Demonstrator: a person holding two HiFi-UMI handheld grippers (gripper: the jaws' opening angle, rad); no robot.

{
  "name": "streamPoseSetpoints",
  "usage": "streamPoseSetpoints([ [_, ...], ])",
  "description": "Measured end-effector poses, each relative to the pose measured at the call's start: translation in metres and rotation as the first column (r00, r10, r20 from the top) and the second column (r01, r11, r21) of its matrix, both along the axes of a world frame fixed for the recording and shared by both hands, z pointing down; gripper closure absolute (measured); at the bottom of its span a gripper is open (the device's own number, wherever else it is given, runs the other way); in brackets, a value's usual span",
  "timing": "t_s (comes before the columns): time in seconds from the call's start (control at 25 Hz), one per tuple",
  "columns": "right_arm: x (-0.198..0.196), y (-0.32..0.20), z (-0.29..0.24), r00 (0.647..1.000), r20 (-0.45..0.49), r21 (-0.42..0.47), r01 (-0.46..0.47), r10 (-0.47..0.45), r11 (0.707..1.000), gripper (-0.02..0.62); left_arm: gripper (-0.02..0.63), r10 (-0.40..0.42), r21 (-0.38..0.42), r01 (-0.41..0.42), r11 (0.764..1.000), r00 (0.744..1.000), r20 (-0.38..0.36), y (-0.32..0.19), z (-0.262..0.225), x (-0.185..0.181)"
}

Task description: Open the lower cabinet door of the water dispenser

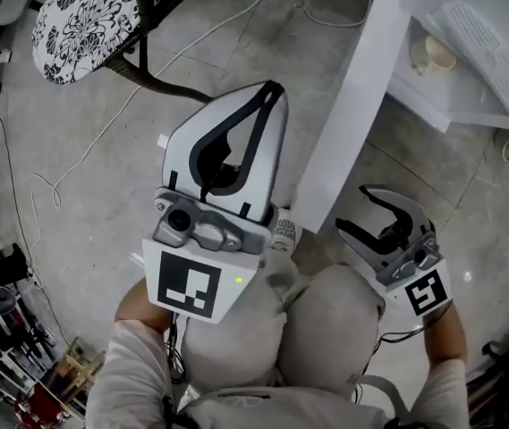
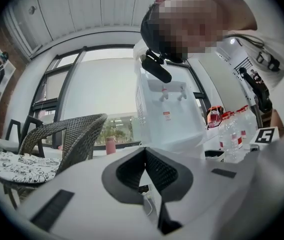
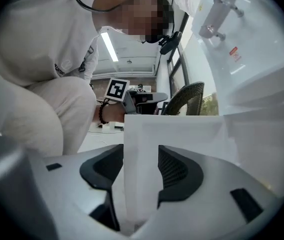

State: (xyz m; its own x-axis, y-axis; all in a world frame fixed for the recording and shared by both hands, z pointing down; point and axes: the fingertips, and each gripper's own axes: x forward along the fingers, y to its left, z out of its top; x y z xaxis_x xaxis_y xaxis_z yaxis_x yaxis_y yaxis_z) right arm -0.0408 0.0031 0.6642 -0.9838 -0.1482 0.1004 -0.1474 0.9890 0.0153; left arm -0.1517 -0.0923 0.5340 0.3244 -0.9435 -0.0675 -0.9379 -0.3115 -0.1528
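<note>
The lower door (image 1: 348, 105) stands swung out from the water dispenser (image 1: 469, 61); the right gripper (image 1: 354, 208) is released, jaws spread at the door's far edge; the left gripper (image 1: 274, 88) is clenched empty, farther off.

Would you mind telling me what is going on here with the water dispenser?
A crouching person holds a gripper in each hand before the water dispenser. Its lower cabinet door already stands swung open, a cup showing inside. The right gripper, jaws apart, faces the door's free edge; whether it touches is unclear. The left gripper is shut, empty and held aside.
</note>
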Motion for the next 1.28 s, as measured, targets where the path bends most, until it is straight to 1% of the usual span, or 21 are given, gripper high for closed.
streamPoseSetpoints([
  [0.04,0.014,-0.005,-0.001,0.998,0.011,-0.006,-0.055,0.055,0.998,0.38,0.603,0.004,0.003,-0.004,1.0,1.0,0.002,0.0,-0.002,0.002],
  [0.08,0.03,-0.013,-0.006,0.992,0.038,-0.014,-0.122,0.123,0.992,0.425,0.603,0.008,0.007,-0.008,1.0,1.0,0.001,0.0,-0.004,0.003],
  [0.12,0.045,-0.021,-0.015,0.978,0.075,-0.024,-0.192,0.193,0.981,0.483,0.603,0.011,0.012,-0.011,1.0,1.0,-0.001,-0.001,-0.006,0.005],
  [0.16,0.059,-0.03,-0.025,0.959,0.114,-0.035,-0.257,0.26,0.966,0.561,0.603,0.015,0.018,-0.015,1.0,1.0,-0.002,-0.002,-0.008,0.007],
  [0.28,0.094,-0.052,-0.056,0.886,0.216,-0.075,-0.404,0.41,0.912,0.58,0.603,0.03,0.032,-0.03,0.999,1.0,-0.002,-0.004,-0.013,0.013],
  [0.44,0.129,-0.071,-0.096,0.789,0.302,-0.129,-0.522,0.534,0.843,0.58,0.603,0.046,0.04,-0.045,0.998,0.999,-0.016,-0.007,-0.027,0.022],
  [0.56,0.153,-0.074,-0.133,0.727,0.325,-0.129,-0.599,0.604,0.79,0.578,0.603,0.054,0.045,-0.053,0.998,0.998,-0.014,-0.008,-0.05,0.029],
  [0.68,0.173,-0.066,-0.179,0.685,0.307,-0.122,-0.66,0.661,0.741,0.578,0.603,0.055,0.032,-0.055,0.998,0.998,-0.021,-0.006,-0.084,0.033],
  [0.84,0.194,-0.054,-0.249,0.63,0.249,-0.104,-0.737,0.735,0.668,0.578,0.603,0.051,0.027,-0.05,0.998,0.998,-0.031,-0.004,-0.15,0.041],
  [0.96,0.203,-0.044,-0.313,0.589,0.227,-0.102,-0.777,0.775,0.621,0.578,0.603,0.062,0.023,-0.061,0.998,0.998,-0.034,0.004,-0.207,0.051],
  [1.04,0.206,-0.038,-0.358,0.568,0.22,-0.097,-0.796,0.793,0.597,0.578,0.603,0.069,0.023,-0.068,0.997,0.997,-0.047,0.01,-0.25,0.058],
  [1.16,0.207,-0.027,-0.423,0.556,0.203,-0.06,-0.815,0.806,0.577,0.578,0.603,0.071,0.017,-0.07,0.997,0.995,-0.067,0.02,-0.316,0.067],
  [1.28,0.214,-0.016,-0.484,0.527,0.195,-0.062,-0.835,0.827,0.547,0.578,0.603,0.077,0.001,-0.077,0.997,0.994,-0.08,0.031,-0.38,0.079],
])
